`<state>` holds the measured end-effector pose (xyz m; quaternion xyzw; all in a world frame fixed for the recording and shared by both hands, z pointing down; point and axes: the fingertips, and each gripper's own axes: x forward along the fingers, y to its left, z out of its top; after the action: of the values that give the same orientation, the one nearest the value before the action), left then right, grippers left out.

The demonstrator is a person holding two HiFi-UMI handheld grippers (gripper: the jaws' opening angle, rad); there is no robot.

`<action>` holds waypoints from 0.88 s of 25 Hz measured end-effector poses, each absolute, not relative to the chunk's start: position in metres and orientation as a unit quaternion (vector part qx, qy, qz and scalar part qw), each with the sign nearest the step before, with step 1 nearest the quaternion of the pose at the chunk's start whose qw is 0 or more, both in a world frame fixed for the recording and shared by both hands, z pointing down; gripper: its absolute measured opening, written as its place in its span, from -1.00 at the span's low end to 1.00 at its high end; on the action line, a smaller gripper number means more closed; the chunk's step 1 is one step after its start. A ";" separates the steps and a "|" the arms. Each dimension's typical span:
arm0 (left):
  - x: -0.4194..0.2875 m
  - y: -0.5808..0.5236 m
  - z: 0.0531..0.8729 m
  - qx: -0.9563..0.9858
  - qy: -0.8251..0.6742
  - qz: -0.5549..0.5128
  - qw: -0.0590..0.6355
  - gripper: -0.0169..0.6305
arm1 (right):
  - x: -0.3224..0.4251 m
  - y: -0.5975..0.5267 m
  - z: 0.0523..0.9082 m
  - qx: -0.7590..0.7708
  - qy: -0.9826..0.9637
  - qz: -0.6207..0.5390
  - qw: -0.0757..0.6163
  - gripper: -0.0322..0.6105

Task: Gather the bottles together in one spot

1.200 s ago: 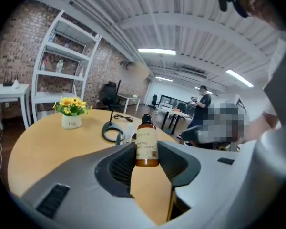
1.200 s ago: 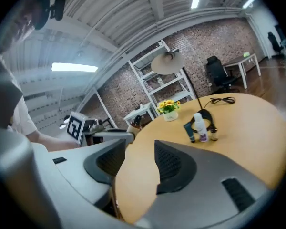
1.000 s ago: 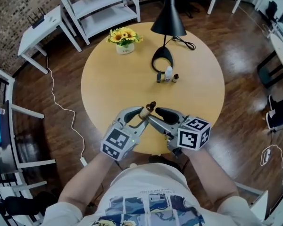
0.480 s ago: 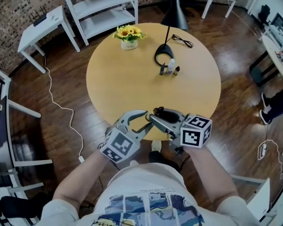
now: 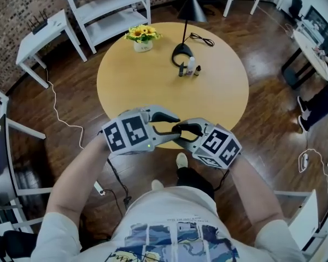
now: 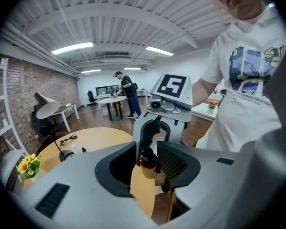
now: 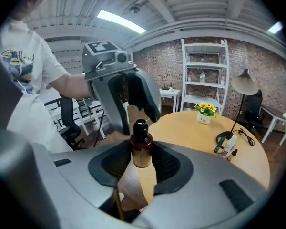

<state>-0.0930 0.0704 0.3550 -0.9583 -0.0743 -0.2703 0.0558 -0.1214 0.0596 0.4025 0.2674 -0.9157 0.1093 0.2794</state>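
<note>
As ribbed pads [image 7: 164,166] pinch it, amber glass bottle [image 7: 140,155]

The bare left forearm [image 5: 79,173] and bare right forearm [image 5: 254,187] rise from the lower frame and converge at mid-frame, elbows spread. The left grey two-jaw gripper [image 5: 165,125] points right and the right grey two-jaw gripper [image 5: 183,131] points left, tips meeting nose to nose. Both pairs of jaws are clamped on one small amber glass bottle with a black cap [image 7: 141,149].
</note>
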 end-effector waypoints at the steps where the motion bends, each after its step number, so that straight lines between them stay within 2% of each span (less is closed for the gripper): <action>1: -0.089 0.077 0.360 -0.951 -0.093 -0.287 0.063 -0.51 | -0.121 0.061 0.404 0.264 -0.916 0.108 0.284 -0.46; 5: -0.077 0.077 0.373 -0.936 -0.115 -0.324 0.076 -0.52 | -0.111 0.059 0.413 0.244 -0.918 0.115 0.292 -0.46; 7: -0.068 0.068 0.376 -0.934 -0.118 -0.330 0.074 -0.67 | -0.103 0.052 0.416 0.234 -0.919 0.113 0.297 -0.46; 11: -0.046 0.045 0.389 -0.925 -0.126 -0.351 0.071 -0.68 | -0.082 0.030 0.428 0.213 -0.920 0.104 0.310 -0.46; 18: 0.009 0.004 0.401 -0.920 -0.128 -0.369 0.027 -0.70 | -0.030 -0.006 0.440 0.194 -0.931 0.125 0.283 -0.45; 22: 0.032 -0.029 0.402 -0.922 -0.113 -0.369 -0.003 -0.71 | -0.004 -0.040 0.443 0.218 -0.936 0.128 0.244 -0.34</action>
<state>0.0319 -0.0288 0.4024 -0.9224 -0.1133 -0.3693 -0.0029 -0.0044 -0.0399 0.4427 0.2176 -0.9362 0.1280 0.2443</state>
